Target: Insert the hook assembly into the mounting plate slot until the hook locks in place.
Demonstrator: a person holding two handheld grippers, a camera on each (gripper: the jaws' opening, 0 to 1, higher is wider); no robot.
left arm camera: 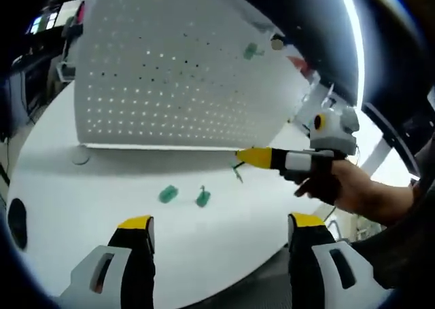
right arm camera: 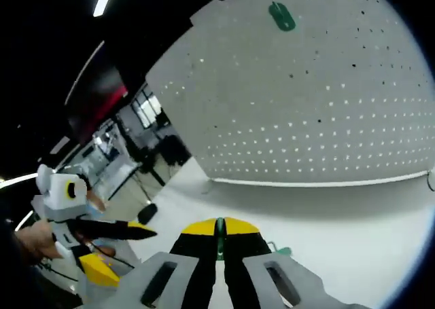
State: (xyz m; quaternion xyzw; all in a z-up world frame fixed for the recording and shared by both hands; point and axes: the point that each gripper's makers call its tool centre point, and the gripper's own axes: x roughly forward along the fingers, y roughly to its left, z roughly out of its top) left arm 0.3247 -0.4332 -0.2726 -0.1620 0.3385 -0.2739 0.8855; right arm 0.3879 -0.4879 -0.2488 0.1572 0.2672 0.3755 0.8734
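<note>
Yellow-tipped jaws of the right gripper (right arm camera: 219, 235) are pressed together on a thin green hook (right arm camera: 219, 244), well short of the pegboard (right arm camera: 326, 98). One green hook (right arm camera: 281, 16) already sits high on it. The left gripper (left arm camera: 221, 231) is spread wide, holding nothing; two green hooks (left arm camera: 185, 196) lie mid-bench (left arm camera: 81, 214). Insertion is not yet done. No containers.

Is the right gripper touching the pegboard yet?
Apart. In the left gripper view the right gripper, shut on a small green hook, hangs over bare table, short of the white pegboard; shadowed table shows between its tips and the board's bottom edge.
</note>
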